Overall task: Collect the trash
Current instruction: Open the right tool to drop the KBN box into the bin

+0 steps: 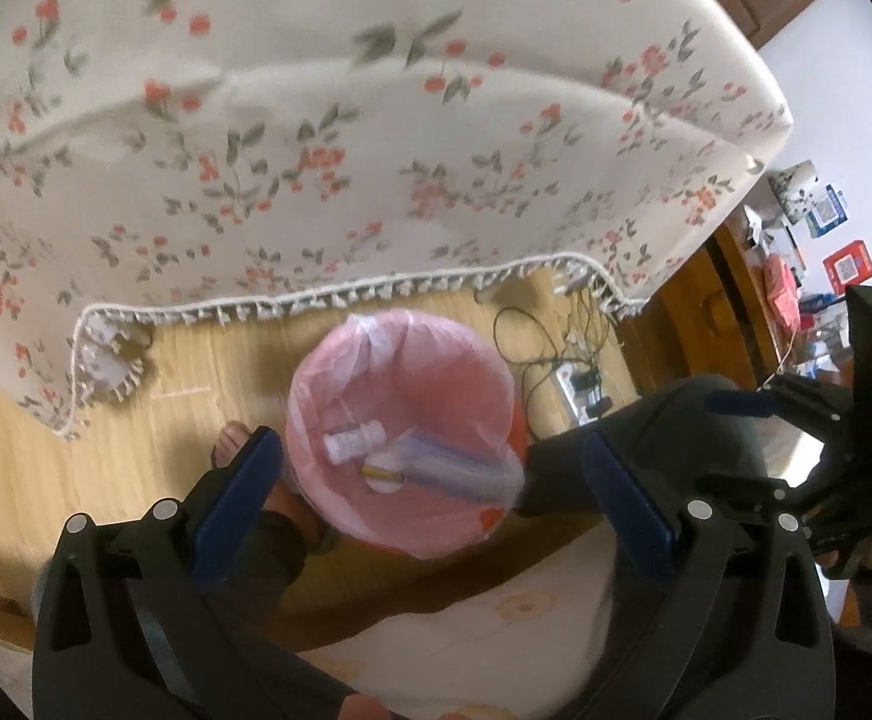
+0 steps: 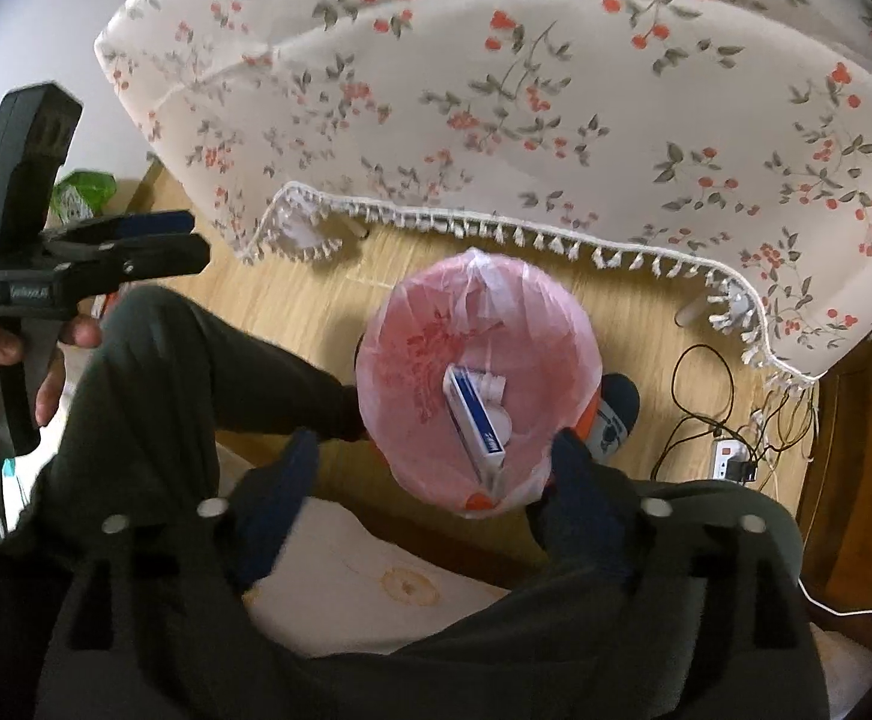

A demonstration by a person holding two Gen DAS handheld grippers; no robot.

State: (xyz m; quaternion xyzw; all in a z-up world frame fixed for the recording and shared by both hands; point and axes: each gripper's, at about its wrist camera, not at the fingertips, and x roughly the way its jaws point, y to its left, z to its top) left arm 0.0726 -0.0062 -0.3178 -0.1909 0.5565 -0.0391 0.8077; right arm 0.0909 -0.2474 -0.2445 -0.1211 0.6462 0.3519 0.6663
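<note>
A round bin with a pink bag liner (image 1: 429, 384) stands on the wooden floor below the table edge; it also shows in the right wrist view (image 2: 429, 324). Inside lie a white bottle (image 1: 353, 441), a blue-and-white box (image 1: 460, 468) (image 2: 473, 420) and a small yellow item (image 1: 383, 472). My left gripper (image 1: 429, 480) hovers above the bin, jaws wide apart and empty. My right gripper (image 2: 436, 468) is also above the bin, jaws wide apart and empty. Each gripper shows at the edge of the other's view.
A table with a floral fringed cloth (image 1: 375, 150) (image 2: 556, 108) fills the far side. A power strip with cables (image 1: 580, 384) (image 2: 730, 459) lies on the floor at right. The person's dark-trousered legs and feet flank the bin. A wooden cabinet (image 2: 856, 432) stands right.
</note>
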